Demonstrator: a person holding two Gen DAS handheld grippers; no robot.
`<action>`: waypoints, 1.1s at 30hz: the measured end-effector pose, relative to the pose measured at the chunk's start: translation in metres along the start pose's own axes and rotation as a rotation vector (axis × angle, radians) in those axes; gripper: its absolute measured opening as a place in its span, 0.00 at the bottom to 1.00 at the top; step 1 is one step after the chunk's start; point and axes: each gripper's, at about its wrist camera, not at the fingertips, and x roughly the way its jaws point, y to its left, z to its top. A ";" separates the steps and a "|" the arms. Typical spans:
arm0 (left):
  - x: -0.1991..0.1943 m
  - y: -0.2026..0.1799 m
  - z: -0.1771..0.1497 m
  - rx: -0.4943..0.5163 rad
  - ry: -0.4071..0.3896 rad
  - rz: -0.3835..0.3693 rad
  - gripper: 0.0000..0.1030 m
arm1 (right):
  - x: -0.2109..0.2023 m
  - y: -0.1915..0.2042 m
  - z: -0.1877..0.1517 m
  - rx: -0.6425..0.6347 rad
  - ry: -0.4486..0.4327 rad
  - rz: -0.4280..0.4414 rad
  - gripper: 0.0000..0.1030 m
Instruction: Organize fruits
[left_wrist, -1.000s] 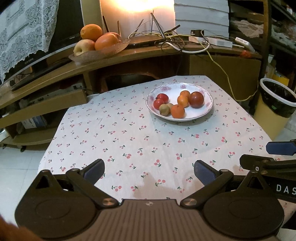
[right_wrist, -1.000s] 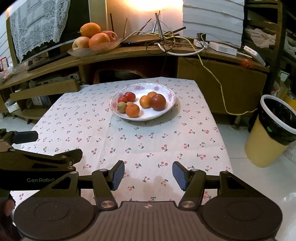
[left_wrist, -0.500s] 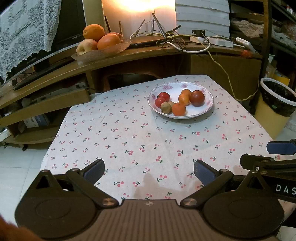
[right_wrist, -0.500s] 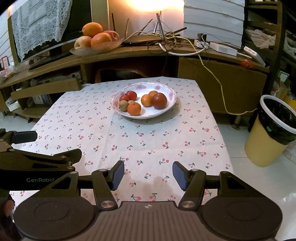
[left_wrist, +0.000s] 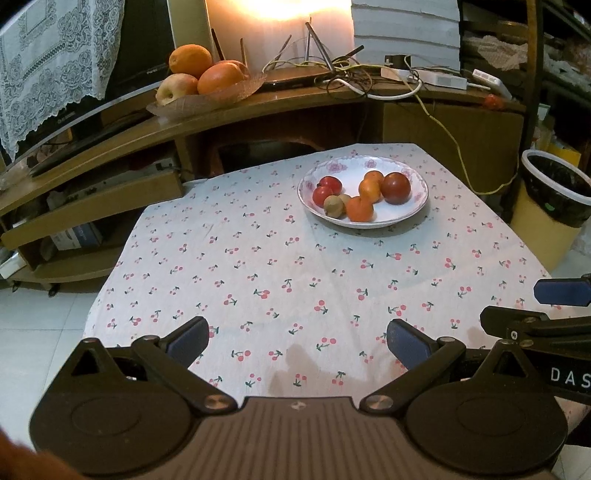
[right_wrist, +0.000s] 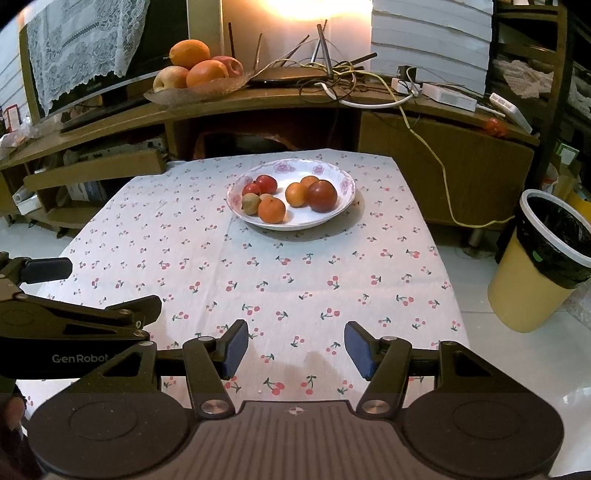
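A white plate with a floral rim (left_wrist: 391, 218) (right_wrist: 314, 218) stands at the far side of the cherry-print tablecloth (left_wrist: 280, 266). It holds several fruits: a dark red round one (left_wrist: 396, 187) (right_wrist: 322, 195), oranges (left_wrist: 360, 208) (right_wrist: 271, 209), small red ones (left_wrist: 323, 195) and a kiwi (left_wrist: 333, 206) (right_wrist: 251, 203). My left gripper (left_wrist: 297, 338) hovers open over the table's near edge, nothing between its blue pads. My right gripper (right_wrist: 297, 345) hangs beside it, also open and empty, well short of the plate.
Behind the table stands a wooden cabinet (left_wrist: 443, 122) with a brown dish of oranges and apples (left_wrist: 207, 98) (right_wrist: 195, 88), a router and tangled cables (right_wrist: 332, 81). A yellow bin with a black liner (left_wrist: 554, 210) (right_wrist: 546, 258) stands on the floor right of the table.
The left view has drawn back slightly, so the plate sits a little farther up and more floor shows at the left. The right view shifted only slightly. Both jaws kept their width.
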 end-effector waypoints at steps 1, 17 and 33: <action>0.000 0.000 0.000 0.000 0.001 0.001 1.00 | 0.000 0.000 0.000 -0.001 0.001 0.000 0.57; 0.000 0.000 -0.004 -0.001 0.015 0.003 1.00 | 0.000 0.002 -0.002 -0.009 0.012 -0.002 0.57; -0.002 -0.002 -0.007 0.001 0.009 0.010 1.00 | 0.000 0.003 -0.006 -0.011 0.019 -0.006 0.57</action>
